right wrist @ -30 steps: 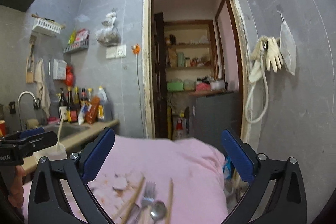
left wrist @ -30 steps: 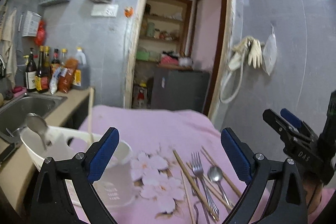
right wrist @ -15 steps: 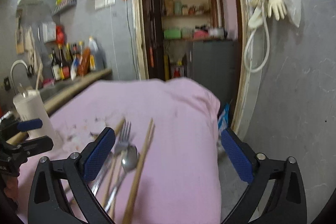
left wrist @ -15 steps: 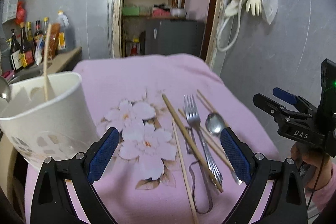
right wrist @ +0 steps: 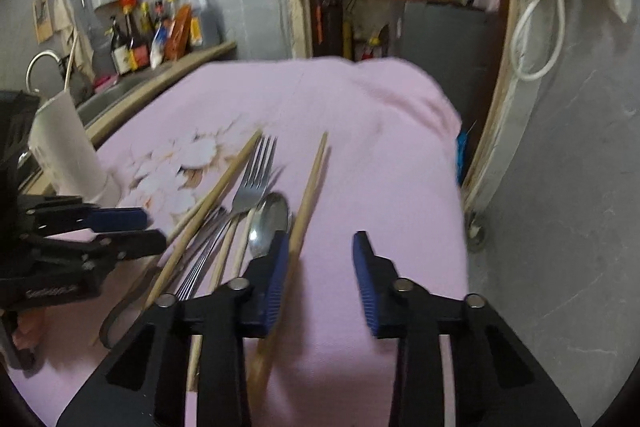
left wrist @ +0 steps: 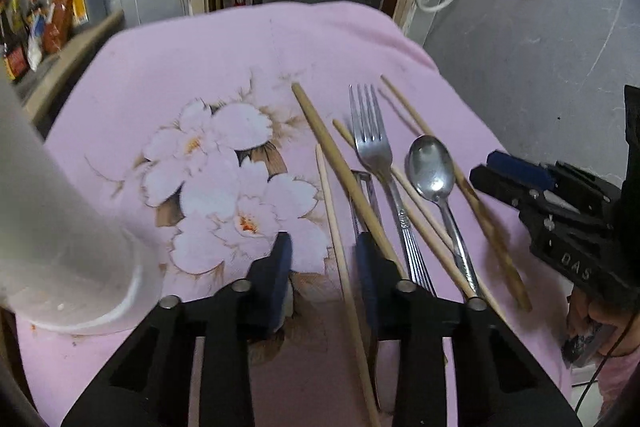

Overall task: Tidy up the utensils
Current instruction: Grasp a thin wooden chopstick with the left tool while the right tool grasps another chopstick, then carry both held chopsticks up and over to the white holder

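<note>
We hold both grippers tilted steeply downward. Our left gripper (left wrist: pixel 324 259) and right gripper (right wrist: pixel 320 259) have just been closing; their jaws now stand narrowly apart, pads pressing on nothing.

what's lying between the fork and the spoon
One thin chopstick crosses diagonally between the fork and spoon; clearest in the left wrist view.

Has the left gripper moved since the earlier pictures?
Yes. The left gripper has dropped toward the pink cloth, the doorway sliding up the view; its jaws have just been closing, a thin chopstick lying between them, unpinched.
</note>
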`<state>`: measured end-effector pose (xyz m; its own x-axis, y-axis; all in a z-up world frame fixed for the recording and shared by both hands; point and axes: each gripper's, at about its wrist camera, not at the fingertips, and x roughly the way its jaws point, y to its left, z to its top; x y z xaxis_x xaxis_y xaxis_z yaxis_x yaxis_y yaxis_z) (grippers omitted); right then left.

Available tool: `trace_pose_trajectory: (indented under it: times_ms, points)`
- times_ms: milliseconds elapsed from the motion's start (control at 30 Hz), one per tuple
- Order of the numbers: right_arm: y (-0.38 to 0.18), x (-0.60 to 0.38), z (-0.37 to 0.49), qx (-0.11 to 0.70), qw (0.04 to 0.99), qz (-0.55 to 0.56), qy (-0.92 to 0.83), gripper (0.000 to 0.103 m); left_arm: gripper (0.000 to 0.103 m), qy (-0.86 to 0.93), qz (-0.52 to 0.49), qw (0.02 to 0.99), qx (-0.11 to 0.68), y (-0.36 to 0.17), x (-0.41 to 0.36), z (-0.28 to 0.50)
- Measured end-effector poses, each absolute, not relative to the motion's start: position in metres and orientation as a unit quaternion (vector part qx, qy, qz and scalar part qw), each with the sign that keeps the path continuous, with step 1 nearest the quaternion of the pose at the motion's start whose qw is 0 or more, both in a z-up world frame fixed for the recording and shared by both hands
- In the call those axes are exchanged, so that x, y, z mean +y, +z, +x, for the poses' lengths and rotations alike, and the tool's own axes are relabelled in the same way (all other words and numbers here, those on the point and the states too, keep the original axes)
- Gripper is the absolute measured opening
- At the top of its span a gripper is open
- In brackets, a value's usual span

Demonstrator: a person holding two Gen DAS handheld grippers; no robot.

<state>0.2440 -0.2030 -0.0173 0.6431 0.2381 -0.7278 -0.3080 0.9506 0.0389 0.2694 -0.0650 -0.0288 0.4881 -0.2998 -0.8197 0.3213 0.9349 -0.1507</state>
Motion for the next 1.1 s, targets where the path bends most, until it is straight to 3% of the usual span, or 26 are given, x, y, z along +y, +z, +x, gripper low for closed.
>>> trace_pose_trajectory:
  times_ms: [200,500,533,567,767,933,1100]
  points:
    - [-0.022,-0.192,0.251,0.423,0.890,-0.066,0.156,0.021,0.014,-0.182,0.019,0.850,0.493,-0.034,-0.065,0.284]
    - [-0.024,-0.191,0.290,0.477,0.868,-0.039,0.135,0.019,0.013,-0.193,0.021,0.831,0.522,-0.036,-0.071,0.304]
    - [-0.025,-0.193,0.294,0.485,0.863,-0.024,0.136,0.018,0.012,-0.192,0.021,0.830,0.523,-0.035,-0.071,0.304]
    - [-0.025,-0.192,0.297,0.492,0.860,-0.013,0.134,0.012,0.005,-0.187,0.025,0.831,0.523,-0.035,-0.073,0.303]
    - [-0.020,-0.205,0.301,0.522,0.844,0.053,0.113,0.005,0.002,-0.173,-0.011,0.834,0.524,-0.032,-0.068,0.303]
    - [-0.013,-0.208,0.278,0.486,0.864,0.070,0.115,0.005,0.002,-0.171,-0.030,0.854,0.491,-0.016,-0.055,0.282]
    - [0.007,-0.211,0.237,0.378,0.913,0.085,0.126,0.005,0.002,-0.178,-0.045,0.892,0.414,0.011,-0.043,0.251]
